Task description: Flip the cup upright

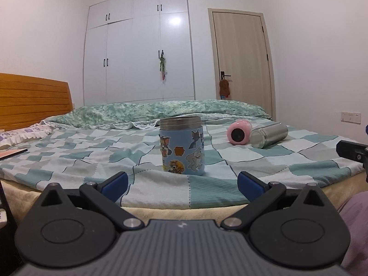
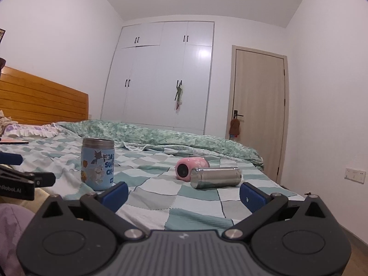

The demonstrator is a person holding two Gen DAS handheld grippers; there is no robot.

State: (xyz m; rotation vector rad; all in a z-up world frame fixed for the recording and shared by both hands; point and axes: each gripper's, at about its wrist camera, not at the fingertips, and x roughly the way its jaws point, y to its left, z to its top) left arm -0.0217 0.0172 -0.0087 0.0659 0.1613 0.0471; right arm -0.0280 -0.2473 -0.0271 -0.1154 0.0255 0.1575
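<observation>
Standing upright on bed [image 1: 92,161]: blue cup [image 1: 182,146]; pink cup [image 2: 192,168] and steel cup [image 2: 216,177] on their sides; both tongs [image 1: 182,184] [image 2: 184,194] spread, empty

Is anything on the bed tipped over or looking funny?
Yes. The pink cup and the silver steel cup both lie on their sides on the checked bedsheet, close together. The blue cartoon cup stands upright. Nothing looks spilled.
</observation>
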